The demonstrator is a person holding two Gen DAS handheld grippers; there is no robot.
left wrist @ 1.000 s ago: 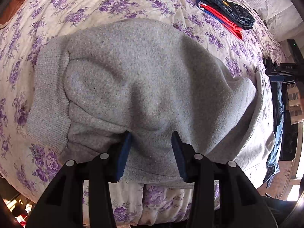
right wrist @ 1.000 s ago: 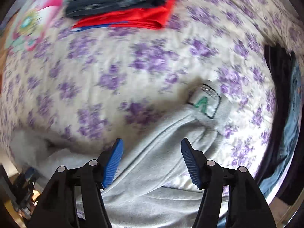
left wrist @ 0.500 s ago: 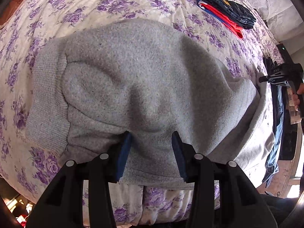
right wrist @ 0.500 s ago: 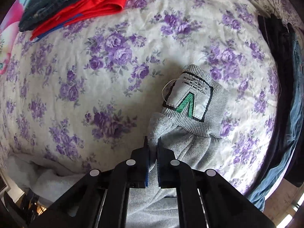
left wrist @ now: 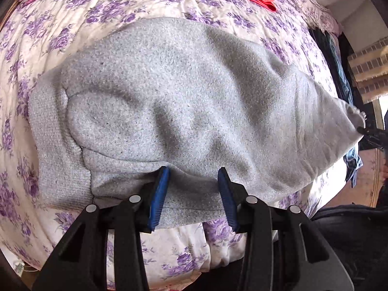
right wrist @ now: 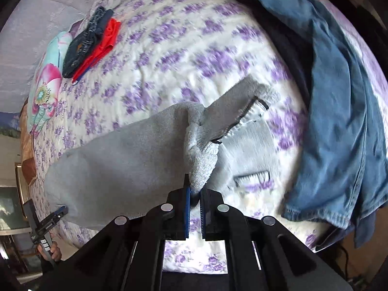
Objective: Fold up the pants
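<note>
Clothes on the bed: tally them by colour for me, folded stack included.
Grey: 1, the sweatpants
Red: 1, folded garment
Dark navy: 1, folded on the red one
Blue denim: 1, the jeans
Black: 1, garment under the jeans
Total: 5

No legible text or labels anywhere.
</note>
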